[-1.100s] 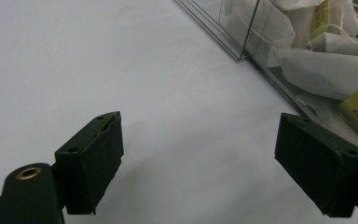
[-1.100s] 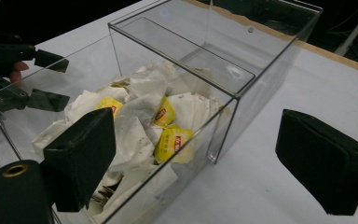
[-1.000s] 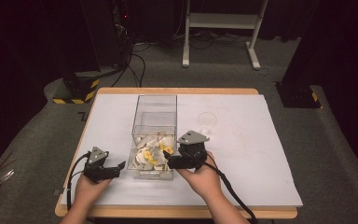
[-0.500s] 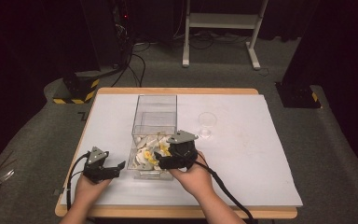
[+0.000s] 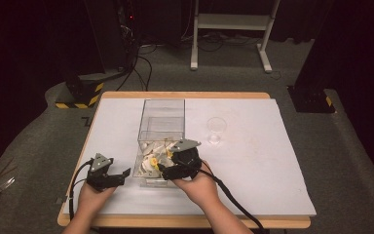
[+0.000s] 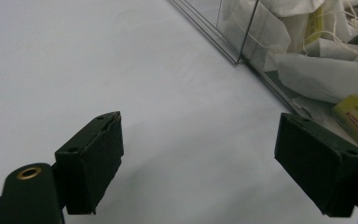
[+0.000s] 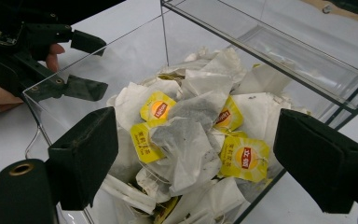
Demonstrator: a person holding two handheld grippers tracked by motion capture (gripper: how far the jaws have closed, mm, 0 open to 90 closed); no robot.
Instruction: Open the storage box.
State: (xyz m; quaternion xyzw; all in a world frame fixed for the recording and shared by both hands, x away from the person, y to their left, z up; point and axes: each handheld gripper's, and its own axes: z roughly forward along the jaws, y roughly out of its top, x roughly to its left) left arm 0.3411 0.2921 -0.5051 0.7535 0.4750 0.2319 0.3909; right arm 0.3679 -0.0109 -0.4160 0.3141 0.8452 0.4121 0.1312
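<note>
A clear plastic box [image 5: 161,113] stands mid-table, its near end heaped with white tea bags [image 5: 155,157] bearing yellow tags. My right gripper [image 5: 164,168] hangs over the box's near right corner, pointing left into it. In the right gripper view its jaws stand wide open [image 7: 198,135] above the tea bags [image 7: 193,133], touching none. My left gripper [image 5: 122,174] rests just left of the box, aimed at its wall. In the left gripper view its jaws are open [image 6: 200,140] with bare table between them, and the box corner [image 6: 240,51] and tea bags [image 6: 317,77] lie ahead to the right.
An empty clear cup [image 5: 216,129] stands on the white table cover [image 5: 253,165] right of the box. The far half of the box holds no bags. The table's wooden edge [image 5: 185,222] runs along the front. Dark floor, cables and a stand lie beyond.
My right gripper has shifted left and slightly down, from beside the box's right wall to over its near end. The left gripper has stayed where it was.
</note>
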